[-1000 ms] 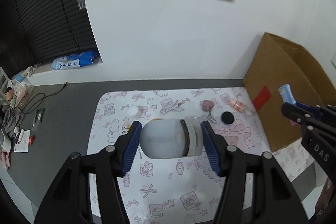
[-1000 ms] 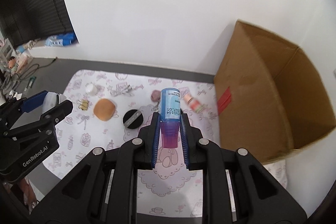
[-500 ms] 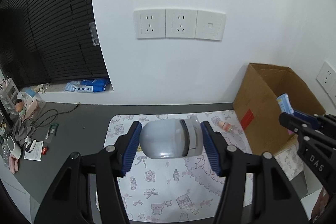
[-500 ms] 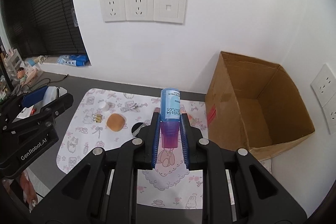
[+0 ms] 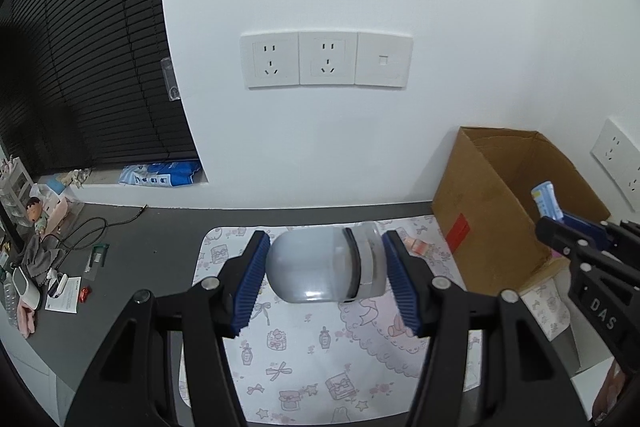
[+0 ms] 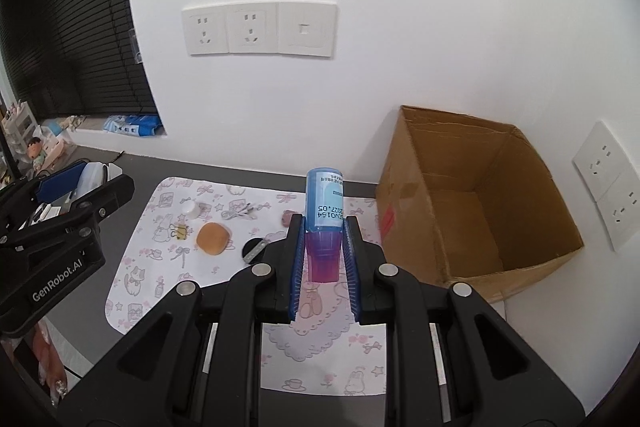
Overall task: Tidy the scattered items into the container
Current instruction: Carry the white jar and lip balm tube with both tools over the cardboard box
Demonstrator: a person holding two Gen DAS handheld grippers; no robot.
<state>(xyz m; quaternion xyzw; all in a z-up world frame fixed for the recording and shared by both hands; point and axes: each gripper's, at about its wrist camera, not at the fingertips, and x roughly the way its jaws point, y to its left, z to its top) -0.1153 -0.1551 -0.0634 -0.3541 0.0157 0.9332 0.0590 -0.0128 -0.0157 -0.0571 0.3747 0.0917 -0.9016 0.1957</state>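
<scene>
While the frosted white jar (image 5: 326, 267) lies sideways, clamped in the left gripper (image 5: 325, 281) above the patterned mat (image 5: 316, 351) left of the cardboard box (image 6: 476, 203), the right gripper (image 6: 324, 259) grasps a blue-labelled bottle (image 6: 325, 203) with a purple cap, near the box's left wall, its interior bare where visible.

My left gripper (image 5: 324, 277): lifted higher, table mat (image 5: 320, 355) now farther below.
My right gripper (image 6: 324, 247): raised, cardboard box (image 6: 472, 203) interior now visible.

Both hand-held grippers, left (image 5: 325, 267) and right (image 6: 323, 247), raised, each clamped on a load.
</scene>
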